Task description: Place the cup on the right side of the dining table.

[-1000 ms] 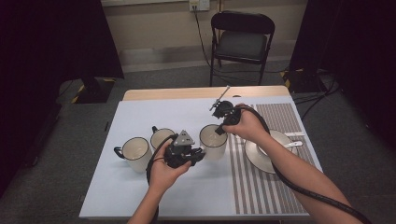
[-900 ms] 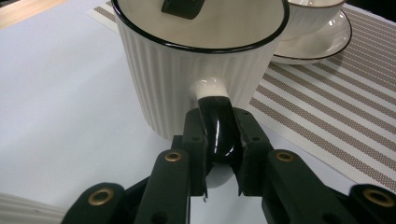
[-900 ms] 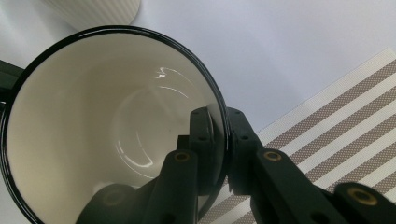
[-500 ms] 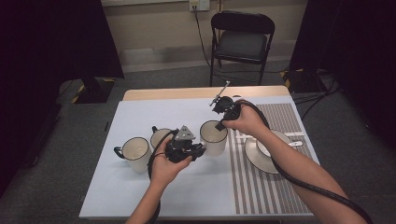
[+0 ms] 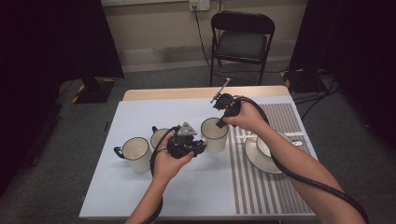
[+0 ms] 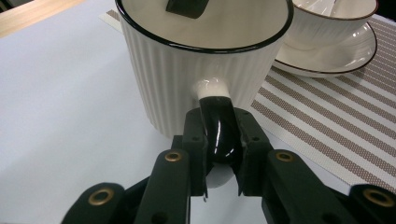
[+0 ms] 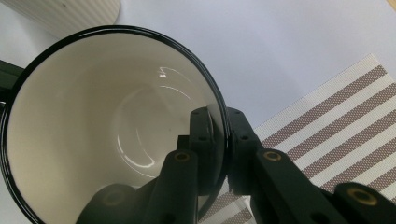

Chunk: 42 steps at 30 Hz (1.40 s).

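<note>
I am holding one ribbed white mug (image 5: 214,135) with both grippers.
My left gripper (image 6: 219,154) is pinching its black handle (image 6: 218,133); my right gripper (image 7: 218,144) is clamping its rim, the mug sitting beside the striped placemat (image 5: 266,186).

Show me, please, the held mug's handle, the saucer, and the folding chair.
mug handle (image 6: 218,135), left gripper view, glossy black curve.
saucer (image 5: 254,157), high view, left rim.
folding chair (image 5: 241,45), high view, seat.
</note>
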Each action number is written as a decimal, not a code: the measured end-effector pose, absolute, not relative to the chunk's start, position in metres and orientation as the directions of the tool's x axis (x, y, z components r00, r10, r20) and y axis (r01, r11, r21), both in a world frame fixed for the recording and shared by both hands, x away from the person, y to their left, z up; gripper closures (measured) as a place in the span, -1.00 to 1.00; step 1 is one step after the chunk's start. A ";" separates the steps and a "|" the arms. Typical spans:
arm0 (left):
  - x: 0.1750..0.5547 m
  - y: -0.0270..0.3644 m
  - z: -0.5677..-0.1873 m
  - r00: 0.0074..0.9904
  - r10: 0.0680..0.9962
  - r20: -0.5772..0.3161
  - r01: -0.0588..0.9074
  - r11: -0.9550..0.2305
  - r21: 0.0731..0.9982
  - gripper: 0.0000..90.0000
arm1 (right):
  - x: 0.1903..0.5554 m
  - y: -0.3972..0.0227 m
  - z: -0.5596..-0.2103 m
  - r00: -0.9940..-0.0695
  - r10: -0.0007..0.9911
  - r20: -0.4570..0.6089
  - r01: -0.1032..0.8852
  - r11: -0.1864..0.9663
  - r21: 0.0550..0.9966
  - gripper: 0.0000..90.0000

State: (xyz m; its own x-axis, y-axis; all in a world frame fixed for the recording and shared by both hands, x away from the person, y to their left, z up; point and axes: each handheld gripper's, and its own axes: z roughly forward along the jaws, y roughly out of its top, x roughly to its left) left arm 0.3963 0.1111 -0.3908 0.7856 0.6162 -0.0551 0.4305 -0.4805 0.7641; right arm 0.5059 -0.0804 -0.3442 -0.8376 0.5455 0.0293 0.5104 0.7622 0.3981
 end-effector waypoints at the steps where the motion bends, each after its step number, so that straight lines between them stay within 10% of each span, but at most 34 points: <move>1: 0.396 0.111 -0.391 0.786 0.616 -0.055 0.430 -0.481 0.764 0.72 | 0.507 -0.081 -0.344 -0.837 0.546 0.026 0.510 0.762 0.400 0.85; 42: 0.431 0.093 -0.385 0.763 0.645 -0.035 0.443 -0.483 0.756 0.72 | 0.540 -0.098 -0.342 -0.812 0.583 0.035 0.546 0.736 0.400 0.85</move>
